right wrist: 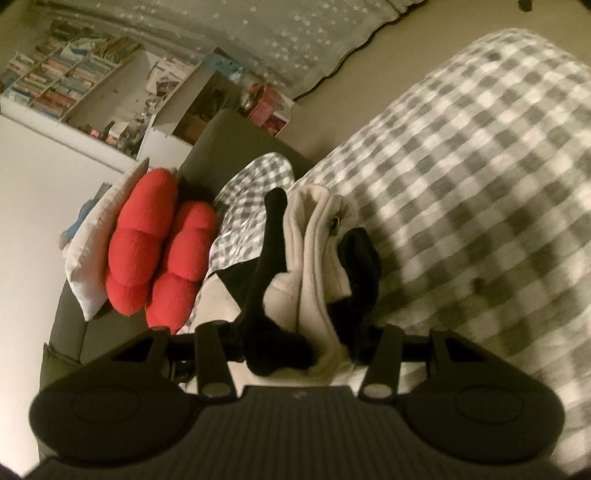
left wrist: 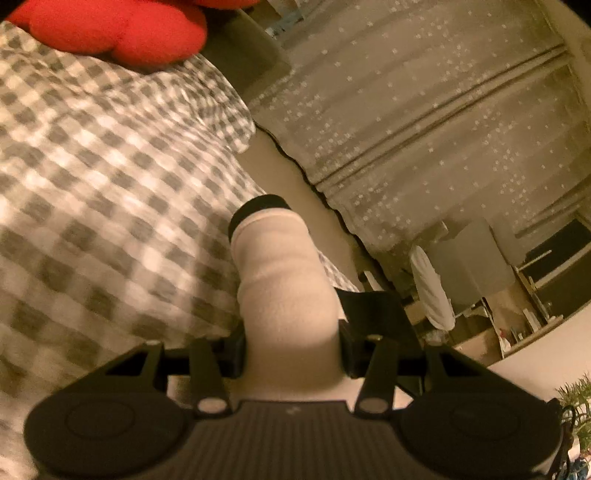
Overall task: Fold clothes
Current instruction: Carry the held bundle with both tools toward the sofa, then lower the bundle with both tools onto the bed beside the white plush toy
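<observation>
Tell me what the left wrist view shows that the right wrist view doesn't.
Left only: a white sleeve with a black cuff between the left hand-held gripper fingers.

Right only: bunched white-and-black cloth in the right hand-held gripper, and a bookshelf.

Shared: checked bedcover, red cushion, starred curtain.

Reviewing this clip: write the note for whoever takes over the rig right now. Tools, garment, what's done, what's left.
Left tool: shut on a cream sleeve with a black cuff, held above the checked bedspread.
Right tool: shut on bunched cream-and-black fabric with a snap, also lifted.
Nearby: red cushion at the head of the bed.
Done: garment gripped by both tools and raised.
Left: no fold visible yet; probably lay it flat on the bedspread, then fold.
</observation>
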### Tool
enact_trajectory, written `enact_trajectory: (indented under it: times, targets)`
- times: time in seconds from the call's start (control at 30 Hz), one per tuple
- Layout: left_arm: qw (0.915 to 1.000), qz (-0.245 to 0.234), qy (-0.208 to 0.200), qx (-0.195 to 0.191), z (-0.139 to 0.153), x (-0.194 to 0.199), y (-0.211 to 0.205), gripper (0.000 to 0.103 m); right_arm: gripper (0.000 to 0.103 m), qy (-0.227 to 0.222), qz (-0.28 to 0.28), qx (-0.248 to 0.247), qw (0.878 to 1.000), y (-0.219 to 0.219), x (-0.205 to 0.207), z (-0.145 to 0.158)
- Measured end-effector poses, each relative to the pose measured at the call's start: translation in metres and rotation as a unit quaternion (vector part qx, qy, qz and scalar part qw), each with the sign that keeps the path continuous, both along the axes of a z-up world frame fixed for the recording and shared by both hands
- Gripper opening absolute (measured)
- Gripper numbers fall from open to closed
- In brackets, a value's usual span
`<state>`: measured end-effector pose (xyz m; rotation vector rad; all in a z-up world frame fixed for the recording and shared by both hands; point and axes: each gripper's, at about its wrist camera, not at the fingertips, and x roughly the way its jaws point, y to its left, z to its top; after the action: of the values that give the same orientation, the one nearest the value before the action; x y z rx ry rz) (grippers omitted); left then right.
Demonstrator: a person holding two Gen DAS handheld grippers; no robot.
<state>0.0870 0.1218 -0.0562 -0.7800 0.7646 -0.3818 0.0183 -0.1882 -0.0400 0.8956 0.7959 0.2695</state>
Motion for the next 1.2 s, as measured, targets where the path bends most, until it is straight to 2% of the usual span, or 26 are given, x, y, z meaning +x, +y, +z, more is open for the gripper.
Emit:
enact_trajectory:
  times: [0.57, 0.97, 1.2]
  targets:
    - [0.9962, 0.087, 0.006, 0.000, 0.006, -0.020, 0.107, 0.046, 0.052, -0.010, 0.070, -0.010, 0.997, 0.105, 0.020, 0.000]
    - [0.9896, 0.144, 0.000, -0.006, 0.001, -0.038, 0.180, 0.045, 0.052, -0.023, 0.141, -0.021, 0.990, 0.183, 0.045, -0.005]
    - [0.9817, 0.190, -0.015, 0.004, 0.002, -0.051, 0.230, 0.045, 0.052, -0.032, 0.188, -0.013, 0.982, 0.241, 0.067, -0.007]
